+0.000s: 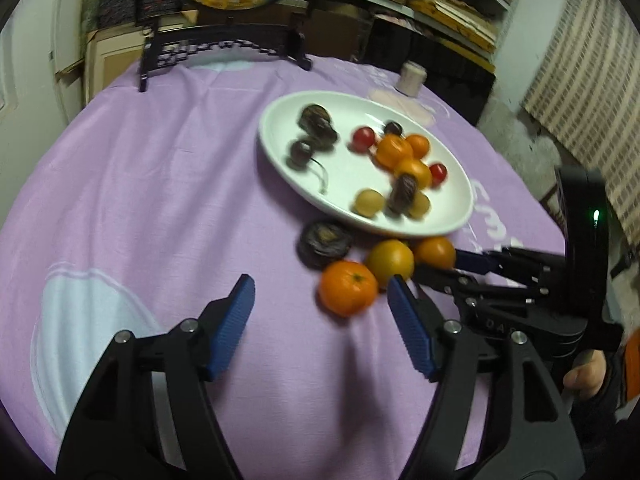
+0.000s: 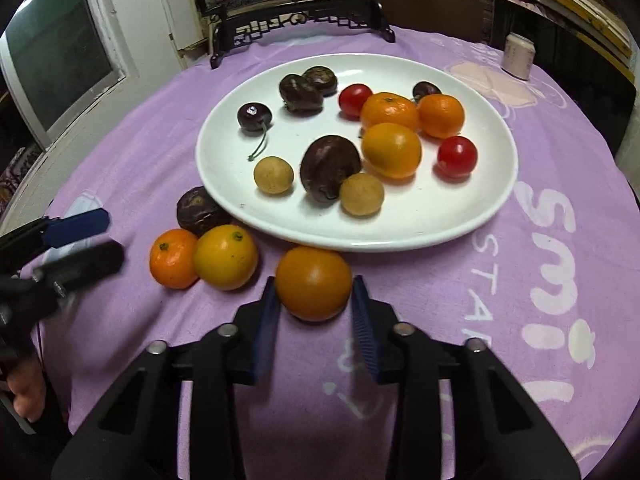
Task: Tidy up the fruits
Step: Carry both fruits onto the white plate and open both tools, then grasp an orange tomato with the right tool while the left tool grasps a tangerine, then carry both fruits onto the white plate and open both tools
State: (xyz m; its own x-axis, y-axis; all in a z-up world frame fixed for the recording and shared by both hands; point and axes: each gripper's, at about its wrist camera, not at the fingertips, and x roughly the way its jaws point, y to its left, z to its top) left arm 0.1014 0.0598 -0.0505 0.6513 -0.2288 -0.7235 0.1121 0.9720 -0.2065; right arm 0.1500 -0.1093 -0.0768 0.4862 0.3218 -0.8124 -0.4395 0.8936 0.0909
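A white plate point(image 2: 460, 224) on the purple cloth holds several fruits: oranges, red tomatoes, dark chestnuts, a cherry and tan longans. It also shows in the left wrist view point(image 1: 280, 160). Beside its near rim lie a small orange point(image 2: 174, 258), a yellow orange point(image 2: 225, 257), a dark chestnut point(image 2: 198, 210) and another orange point(image 2: 313, 283). My right gripper point(image 2: 314, 300) has its pads around that orange, close on both sides. My left gripper point(image 1: 320, 300) is open and empty, just short of the small orange point(image 1: 347, 288).
A black carved stand point(image 2: 300, 24) with a round picture sits at the table's far edge. A pale cup point(image 2: 518, 56) stands at the far right. Shelves of stacked items point(image 1: 440, 0) are behind the table.
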